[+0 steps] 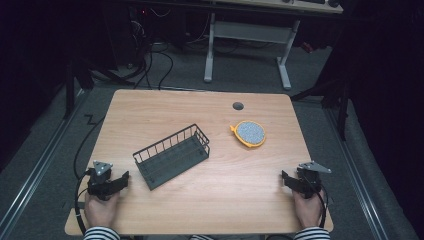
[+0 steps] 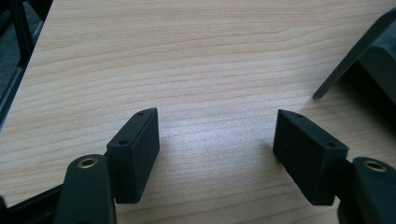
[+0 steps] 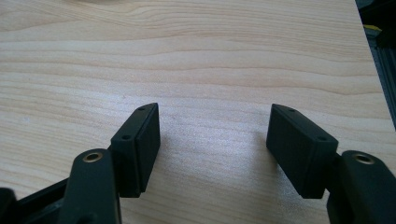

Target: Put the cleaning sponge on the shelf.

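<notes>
A dark wire basket [image 1: 171, 155] lies at an angle on the wooden table [image 1: 150, 110], left of centre. A round scrubber [image 1: 249, 133] with an orange rim and a grey speckled top rests right of centre. My left gripper [image 1: 119, 180] rests near the front left corner, held by a hand, a short way left of the basket. Its jaws stand wide apart over bare wood [image 2: 215, 135], and a corner of the basket [image 2: 359, 60] shows at the right of the left gripper view. My right gripper [image 1: 287, 179] sits near the front right corner, open over bare wood [image 3: 212, 128].
A round cable hole [image 1: 238, 106] sits near the table's far edge. Beyond the table stand a white desk frame [image 1: 247, 35] and cables on a grey floor. Metal rails run along both sides of the table. The table's right edge [image 3: 369, 56] shows in the right gripper view.
</notes>
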The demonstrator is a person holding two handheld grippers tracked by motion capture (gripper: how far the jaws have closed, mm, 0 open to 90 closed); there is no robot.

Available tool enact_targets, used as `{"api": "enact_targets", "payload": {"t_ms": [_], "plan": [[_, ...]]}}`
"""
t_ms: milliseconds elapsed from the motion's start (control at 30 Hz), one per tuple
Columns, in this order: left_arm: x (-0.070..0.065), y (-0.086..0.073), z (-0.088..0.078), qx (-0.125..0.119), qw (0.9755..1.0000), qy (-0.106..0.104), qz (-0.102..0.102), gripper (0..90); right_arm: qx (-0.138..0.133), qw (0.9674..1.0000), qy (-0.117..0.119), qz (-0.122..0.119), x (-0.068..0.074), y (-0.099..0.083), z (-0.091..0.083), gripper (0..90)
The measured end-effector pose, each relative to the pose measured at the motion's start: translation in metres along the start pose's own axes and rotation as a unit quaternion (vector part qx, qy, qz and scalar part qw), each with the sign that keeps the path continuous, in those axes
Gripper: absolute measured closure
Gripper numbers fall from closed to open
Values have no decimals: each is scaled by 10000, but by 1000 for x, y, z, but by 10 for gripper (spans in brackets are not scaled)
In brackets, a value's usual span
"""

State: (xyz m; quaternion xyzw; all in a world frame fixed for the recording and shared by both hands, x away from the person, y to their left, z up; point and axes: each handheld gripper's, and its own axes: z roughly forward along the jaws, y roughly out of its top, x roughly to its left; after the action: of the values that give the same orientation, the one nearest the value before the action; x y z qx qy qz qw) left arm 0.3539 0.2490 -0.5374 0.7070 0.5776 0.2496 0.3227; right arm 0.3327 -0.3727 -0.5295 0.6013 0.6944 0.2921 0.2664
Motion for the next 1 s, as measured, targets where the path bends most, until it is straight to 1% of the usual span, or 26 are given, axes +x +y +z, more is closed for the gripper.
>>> {"api": "enact_targets", "payload": {"t_ms": [233,267,333,400,433,500,533,633,700,833,1000], "plan": [[0,0,1,22,10000,-62,39,271,1,10000,2,0,0,0,0,348],[0,0,0,26,9999,-119,-1,257,1,10000,5,-9,0,0,0,347],[0,0,0,5,9999,-141,-93,251,1,10000,5,-11,0,0,0,346],[1,0,0,10,9997,-212,-91,226,3,10000,7,-11,0,0,0,346],[1,0,0,10,9997,-212,-91,221,3,10000,7,-11,0,0,0,346],[1,0,-1,10,9998,-178,-50,235,4,10000,7,-10,0,0,0,345],[1,-1,-1,-9,9998,-178,-57,261,4,10000,7,-12,0,0,0,346],[6,-3,-4,-52,9995,-255,-189,321,3,10000,8,-12,0,0,0,346],[9,-3,-7,-48,9990,-282,-331,330,4,10000,8,-12,0,0,0,346],[10,-5,-11,-43,9989,-280,-373,331,4,10000,8,-11,0,0,0,345],[12,-7,-23,-119,9983,-319,-462,329,5,10000,9,-13,0,0,0,345]]}}
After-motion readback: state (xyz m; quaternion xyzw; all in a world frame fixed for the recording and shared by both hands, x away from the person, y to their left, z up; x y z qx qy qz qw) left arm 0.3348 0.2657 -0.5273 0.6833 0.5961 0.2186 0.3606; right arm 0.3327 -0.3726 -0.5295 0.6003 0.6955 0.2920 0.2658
